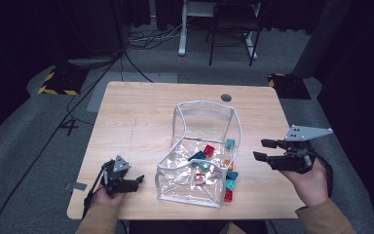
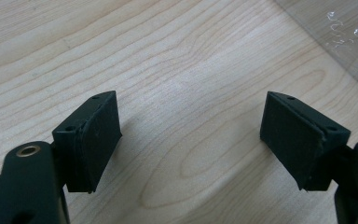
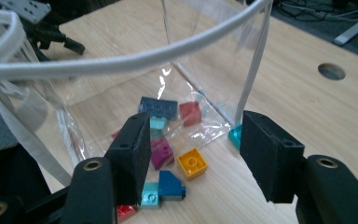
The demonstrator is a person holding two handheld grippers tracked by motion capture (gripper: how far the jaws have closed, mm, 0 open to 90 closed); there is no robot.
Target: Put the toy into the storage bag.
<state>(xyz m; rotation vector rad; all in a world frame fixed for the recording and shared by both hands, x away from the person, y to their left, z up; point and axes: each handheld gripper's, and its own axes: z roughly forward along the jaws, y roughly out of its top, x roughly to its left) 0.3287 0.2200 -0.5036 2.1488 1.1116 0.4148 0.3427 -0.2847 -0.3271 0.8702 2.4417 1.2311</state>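
Right tool (image 3: 193, 154) wide open, empty; yellow brick (image 3: 192, 163) dead ahead between jaws, at clear bag (image 3: 121, 65) mouth.

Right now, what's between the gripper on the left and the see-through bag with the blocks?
Just bare wooden table, as the high view shows. The left gripper points at the clear bag, jaws open, with nothing between.

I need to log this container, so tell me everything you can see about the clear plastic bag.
The clear plastic bag is soft, glossy, see-through film edged with white piping. It lies open on the wooden table, its far end standing upright, its near end slumped and creased. Small coloured building bricks lie inside and at its open side. No gripper touches it.
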